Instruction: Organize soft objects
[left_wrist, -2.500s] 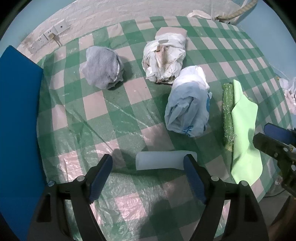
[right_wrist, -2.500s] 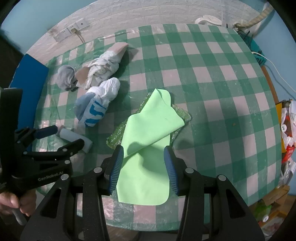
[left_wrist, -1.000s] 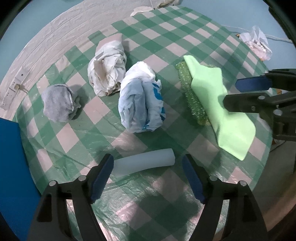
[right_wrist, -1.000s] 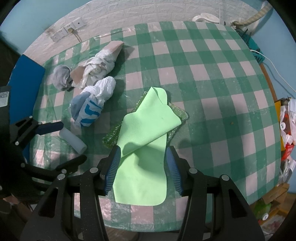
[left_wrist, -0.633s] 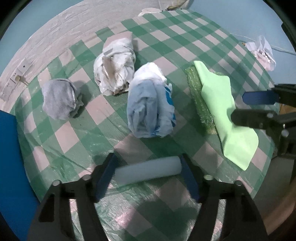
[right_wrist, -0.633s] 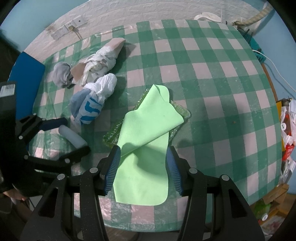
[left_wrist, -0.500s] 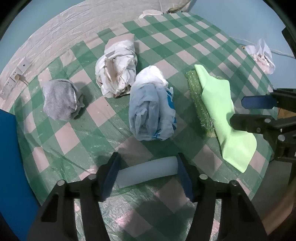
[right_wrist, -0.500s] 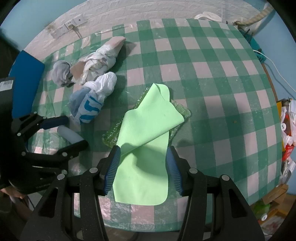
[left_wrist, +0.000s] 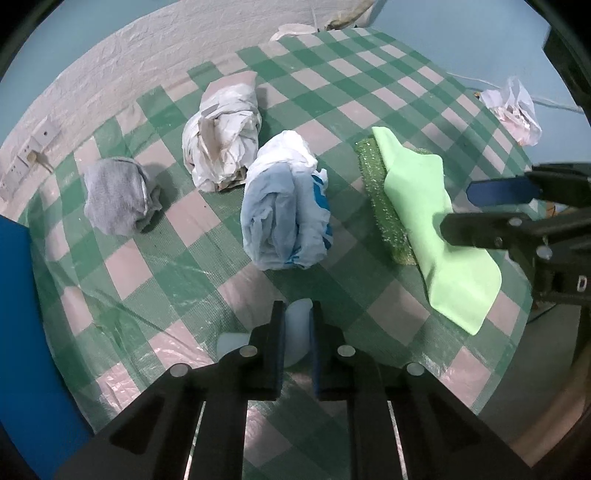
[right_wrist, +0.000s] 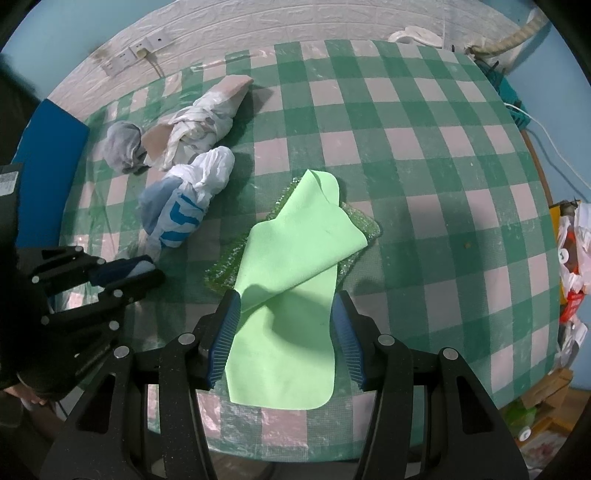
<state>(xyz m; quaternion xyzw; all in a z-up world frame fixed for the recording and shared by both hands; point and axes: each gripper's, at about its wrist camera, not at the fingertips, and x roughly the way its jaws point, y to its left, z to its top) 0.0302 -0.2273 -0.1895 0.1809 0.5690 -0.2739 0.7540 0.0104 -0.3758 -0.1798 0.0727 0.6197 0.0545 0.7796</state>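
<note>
My left gripper (left_wrist: 298, 332) is shut on a white foam roll (left_wrist: 298, 317), which is squashed between the blue pads just above the green checked tablecloth (left_wrist: 177, 266). The right wrist view shows the same grip (right_wrist: 129, 275) at the left. My right gripper (right_wrist: 286, 332) stands open, one finger on each side of a light green cloth (right_wrist: 295, 236). The cloth lies partly over a glittery green sponge mat (right_wrist: 360, 221). A blue-and-white bundle (left_wrist: 284, 214), a white bundle (left_wrist: 221, 147) and a grey bundle (left_wrist: 114, 199) sit in a row behind.
A blue panel (left_wrist: 14, 332) stands at the table's left edge. Wall sockets (left_wrist: 37, 144) are on the white brick wall behind. A crumpled plastic bag (left_wrist: 513, 110) lies beyond the far right edge, and cartons and clutter (right_wrist: 572, 258) sit on the floor to the right.
The left gripper's jaws, wide apart around the foam roll before, have shut on it and squeezed it thin. The right gripper and the green cloth have not moved.
</note>
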